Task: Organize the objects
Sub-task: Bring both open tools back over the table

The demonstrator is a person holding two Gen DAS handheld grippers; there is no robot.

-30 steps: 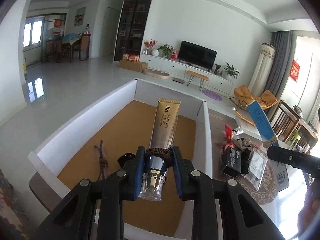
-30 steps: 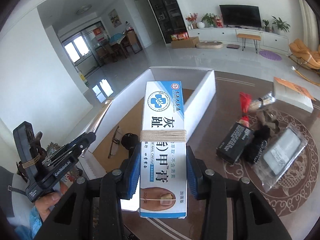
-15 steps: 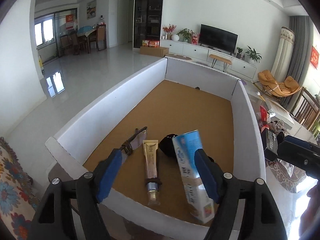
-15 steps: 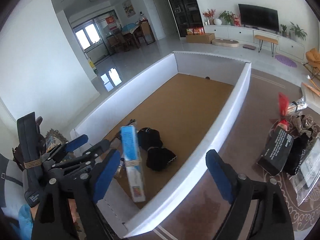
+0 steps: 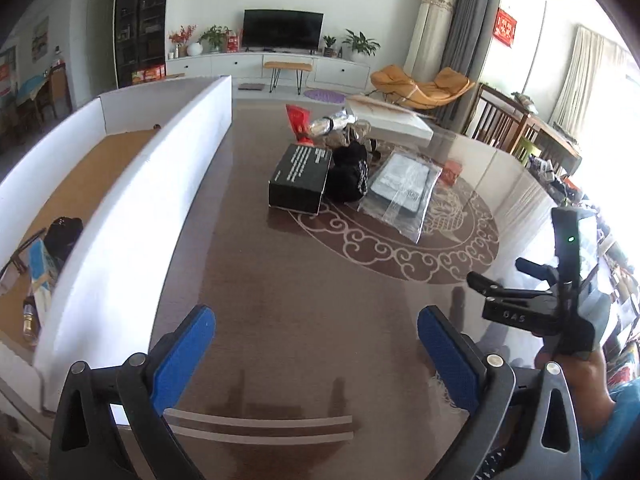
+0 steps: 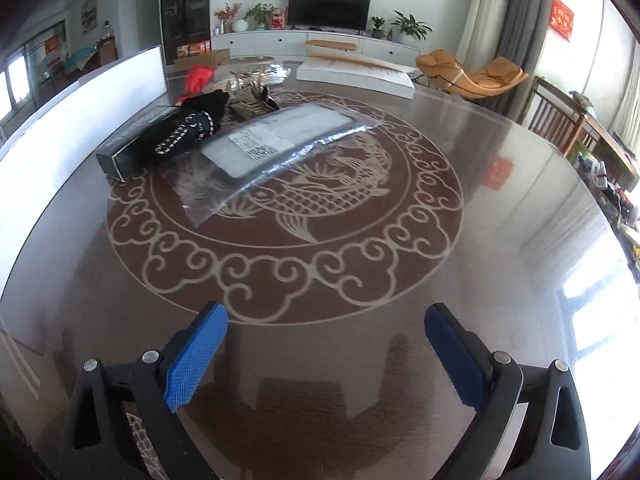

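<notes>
We hold the left gripper and the right gripper over bare dark table, both with jaws opening and nothing between them. The black box lies flat beside the white bin, its long axis running away from us, white print too small to read. The clear bag lies slantwise beside it, near the black pouch. Inside the bin a blue-and-white carton lies near its close end
</notes>
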